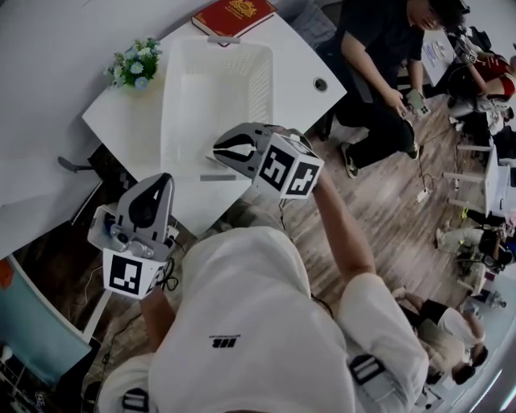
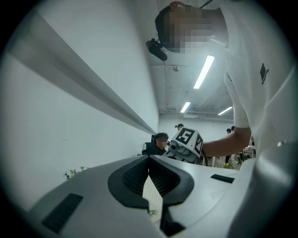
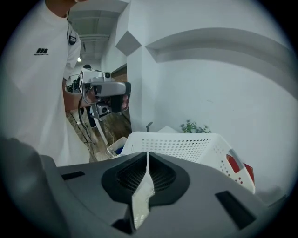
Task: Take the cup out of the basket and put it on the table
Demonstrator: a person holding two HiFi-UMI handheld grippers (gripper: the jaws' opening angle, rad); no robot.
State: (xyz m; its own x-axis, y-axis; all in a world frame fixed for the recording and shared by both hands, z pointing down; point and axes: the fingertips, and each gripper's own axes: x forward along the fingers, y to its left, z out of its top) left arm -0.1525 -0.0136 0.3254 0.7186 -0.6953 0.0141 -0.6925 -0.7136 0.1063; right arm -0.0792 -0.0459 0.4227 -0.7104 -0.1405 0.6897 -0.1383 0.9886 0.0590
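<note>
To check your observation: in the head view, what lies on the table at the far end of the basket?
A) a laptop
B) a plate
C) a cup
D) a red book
D: a red book lies on the table just past the far rim of the basket.

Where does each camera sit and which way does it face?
Head view: on the person's head, steeply down onto the table, basket, left gripper, right gripper, own shoulders.
Left gripper view: on the left gripper, jaws together, tilted up at wall and ceiling lights; torso and forearm show.
Right gripper view: on the right gripper, jaws together, facing basket, plant, red book; shirt at left.
Shared: head and right gripper views both show the basket; each gripper view shows the other gripper.
</note>
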